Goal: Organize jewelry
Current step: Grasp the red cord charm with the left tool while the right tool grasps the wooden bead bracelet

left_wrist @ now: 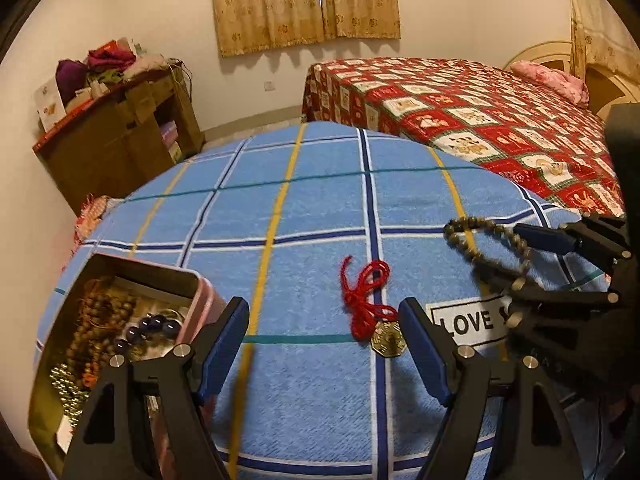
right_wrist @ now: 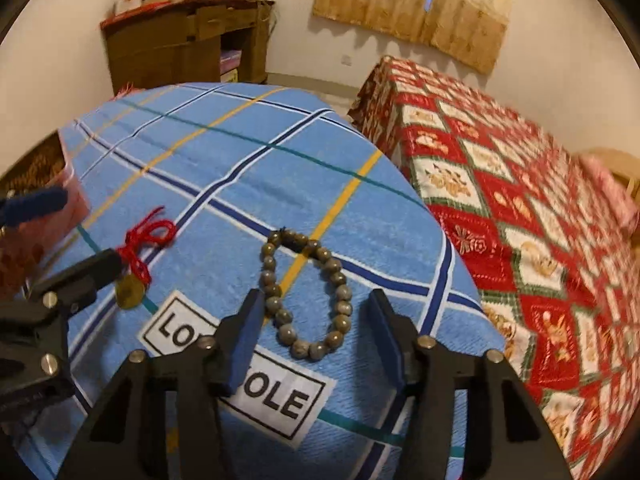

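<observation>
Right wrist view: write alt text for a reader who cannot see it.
A grey beaded bracelet lies on a blue plaid cloth between the right gripper's blue fingers, which do not touch it. To its left lies a red cord with a brass pendant, by the left gripper.

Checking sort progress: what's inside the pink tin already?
Pink tin holds brown bead strands, dark purple beads and a gold-green chain. Its near end is covered by the left gripper, and lower layers are buried.

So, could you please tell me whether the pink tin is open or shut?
Open: the pink tin has no lid on, and the left wrist view shows bead strands inside.
</observation>
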The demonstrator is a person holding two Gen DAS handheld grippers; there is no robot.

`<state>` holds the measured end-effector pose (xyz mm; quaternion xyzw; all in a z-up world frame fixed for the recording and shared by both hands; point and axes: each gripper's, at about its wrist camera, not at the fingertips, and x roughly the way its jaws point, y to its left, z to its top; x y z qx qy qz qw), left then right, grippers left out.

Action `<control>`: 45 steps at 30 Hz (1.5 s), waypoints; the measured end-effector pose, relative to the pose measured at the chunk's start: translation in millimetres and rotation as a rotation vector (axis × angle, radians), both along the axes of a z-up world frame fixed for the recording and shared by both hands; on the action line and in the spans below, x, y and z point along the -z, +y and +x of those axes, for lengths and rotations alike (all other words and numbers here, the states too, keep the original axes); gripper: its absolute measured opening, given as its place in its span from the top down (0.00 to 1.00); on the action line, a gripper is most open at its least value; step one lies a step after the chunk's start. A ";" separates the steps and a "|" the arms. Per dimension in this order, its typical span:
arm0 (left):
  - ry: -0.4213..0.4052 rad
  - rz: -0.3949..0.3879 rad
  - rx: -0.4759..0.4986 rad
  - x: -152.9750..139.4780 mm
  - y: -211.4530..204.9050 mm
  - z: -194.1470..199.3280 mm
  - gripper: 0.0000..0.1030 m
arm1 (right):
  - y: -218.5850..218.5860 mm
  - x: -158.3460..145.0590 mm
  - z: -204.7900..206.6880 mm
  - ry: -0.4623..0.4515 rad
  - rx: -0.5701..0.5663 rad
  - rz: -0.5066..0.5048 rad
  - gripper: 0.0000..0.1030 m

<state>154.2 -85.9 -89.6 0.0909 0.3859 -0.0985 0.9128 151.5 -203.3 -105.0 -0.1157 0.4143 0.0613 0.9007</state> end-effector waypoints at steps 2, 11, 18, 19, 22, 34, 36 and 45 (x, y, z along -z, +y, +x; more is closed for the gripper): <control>0.002 -0.001 0.008 1.9 -1.4 -0.9 0.25 | -6.5 0.2 -1.3 0.010 -0.004 0.050 0.82; 0.075 -0.029 0.079 15.3 -15.7 11.3 0.58 | -14.6 -1.4 -5.5 0.012 -0.002 0.136 0.86; 0.081 -0.032 0.102 15.9 -18.2 10.5 0.96 | -14.4 -3.4 -8.5 -0.010 -0.015 0.150 0.87; 0.080 -0.033 0.105 15.7 -17.0 9.2 0.96 | -15.2 -3.9 -9.1 -0.015 -0.016 0.153 0.87; 0.071 -0.046 0.104 13.0 -11.5 1.0 0.97 | -15.0 -5.8 -15.1 -0.029 -0.030 0.170 0.88; -0.036 -0.064 0.056 -16.2 18.3 -49.3 0.97 | 0.4 -22.1 -56.9 -0.089 -0.091 0.270 0.88; -0.042 -0.068 0.048 -18.9 21.7 -56.4 0.97 | 4.0 -25.5 -61.3 -0.094 -0.102 0.274 0.88; -0.074 -0.097 0.010 -29.2 37.7 -77.0 0.97 | 21.9 -33.5 -74.6 -0.110 -0.147 0.277 0.88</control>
